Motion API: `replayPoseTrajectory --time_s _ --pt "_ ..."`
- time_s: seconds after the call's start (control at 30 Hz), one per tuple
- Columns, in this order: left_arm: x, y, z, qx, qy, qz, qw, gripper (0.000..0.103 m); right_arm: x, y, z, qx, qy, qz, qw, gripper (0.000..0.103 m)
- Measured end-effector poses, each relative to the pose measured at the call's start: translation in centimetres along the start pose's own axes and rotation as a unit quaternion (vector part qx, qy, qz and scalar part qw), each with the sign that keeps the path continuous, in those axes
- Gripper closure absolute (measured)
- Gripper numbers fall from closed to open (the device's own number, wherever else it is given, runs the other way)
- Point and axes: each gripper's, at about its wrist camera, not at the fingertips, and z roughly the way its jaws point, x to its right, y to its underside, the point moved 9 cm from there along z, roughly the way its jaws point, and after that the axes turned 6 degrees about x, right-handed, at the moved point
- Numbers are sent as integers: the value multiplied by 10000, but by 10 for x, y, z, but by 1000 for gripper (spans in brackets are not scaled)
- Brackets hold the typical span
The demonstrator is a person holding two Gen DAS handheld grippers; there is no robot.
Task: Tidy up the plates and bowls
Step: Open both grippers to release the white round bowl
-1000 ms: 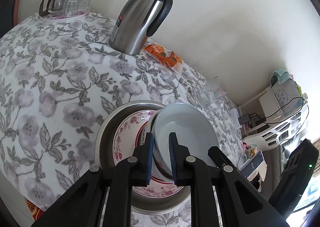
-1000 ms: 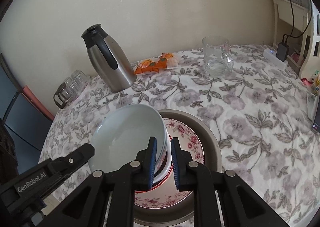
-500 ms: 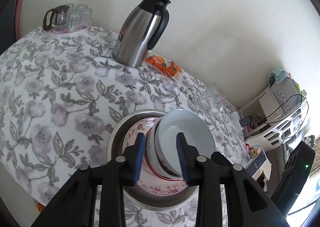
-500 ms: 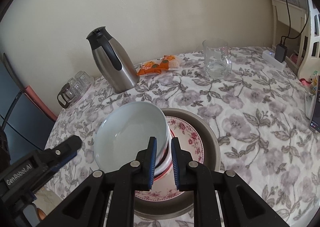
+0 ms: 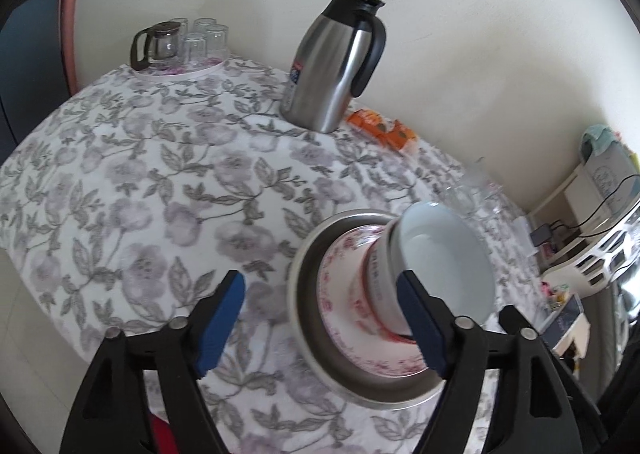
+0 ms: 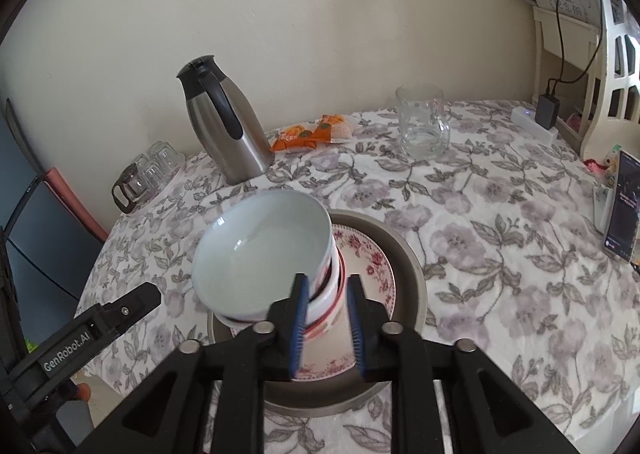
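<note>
Left gripper (image 5: 320, 318) fingers spread wide, released; right gripper (image 6: 326, 318) fingers astride white bowl (image 6: 260, 250) rim, grip uncertain.

Soft daylight; fisheye-warped edges; slight blur

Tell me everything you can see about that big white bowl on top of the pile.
The white bowl is glossy, ceramic-looking, plain and empty inside, with a red pattern outside near its rim. It tilts, nested on another bowl, above a floral plate in a metal pan. The right gripper straddles the stacked rims, jaws slightly apart. The left gripper is wide open; one finger overlaps the bowl's rim in view, contact unclear.
</note>
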Motion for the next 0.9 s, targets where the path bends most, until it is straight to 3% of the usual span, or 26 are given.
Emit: replayPoseTrajectory --time_s 0.03,0.17,0.3,0.47,0.9 --pt "-2 2 1 -4 -78 31 10000 14 1 2 0 -23 12 4 10000 77" --pt "-10 12 3 -130 -270 162 9994 13 3 11 0 -96 59 -21 9999 77" --pt "-14 24 7 -275 -486 334 9979 7 6 20 1 -164 144 -32 9998 60" --pt "-15 36 11 -404 -636 554 9956 6 12 33 8 -329 278 -76 9990 55" --pt "-16 62 15 -657 -839 905 9902 6 25 59 15 -644 613 -166 9959 32"
